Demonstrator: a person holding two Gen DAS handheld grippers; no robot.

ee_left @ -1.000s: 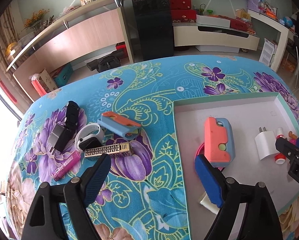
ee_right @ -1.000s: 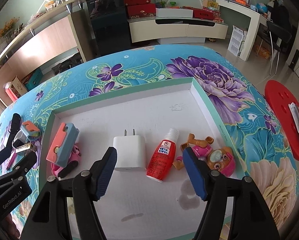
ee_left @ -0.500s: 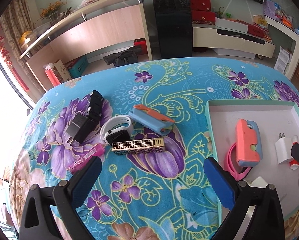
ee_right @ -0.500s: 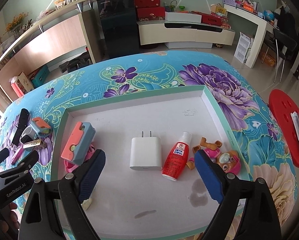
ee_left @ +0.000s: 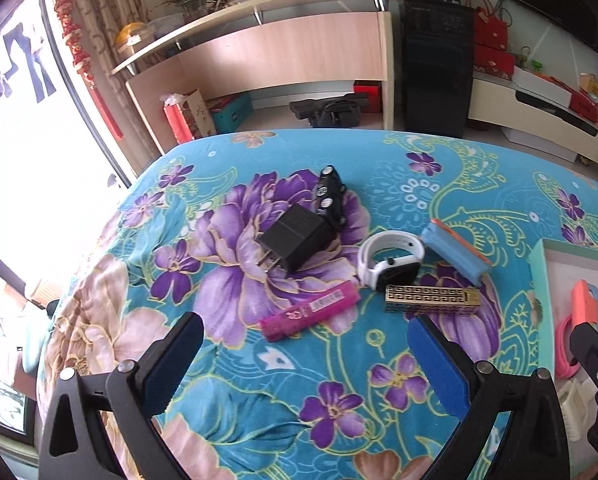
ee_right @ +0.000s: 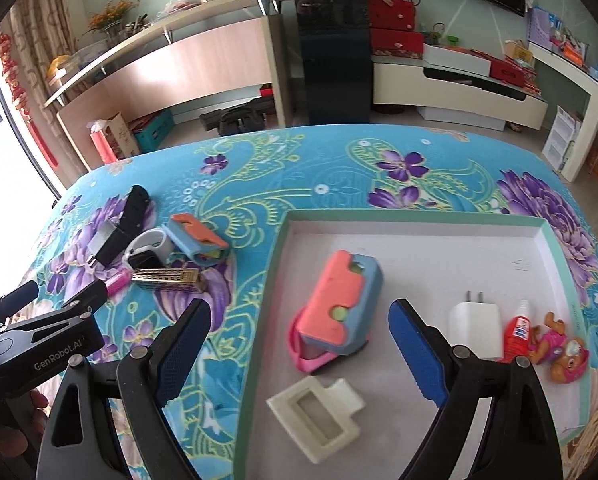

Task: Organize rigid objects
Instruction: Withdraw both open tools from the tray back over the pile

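Left gripper [ee_left: 303, 364]: jaws are spread wide with nothing between them, at the bottom of the left wrist view, over the cloth.
Right gripper [ee_right: 299, 344]: jaws are spread and empty, low in the right wrist view, astride the tray's left wall.
Pink tube [ee_left: 309, 311]: nearest loose piece, just above the left jaws, lying slanted; judged the likely next pick.
Gold case [ee_left: 432, 299]: right of the tube, lying level, just below the white watch [ee_left: 391, 258].
Black charger [ee_left: 293, 238]: further up, centre, prongs at lower left.
Tray [ee_right: 411, 218]: right half of the right wrist view; several pieces are already held.
Approach advice: the tube is best straddled across its narrow width, and the gold case should be kept clear.
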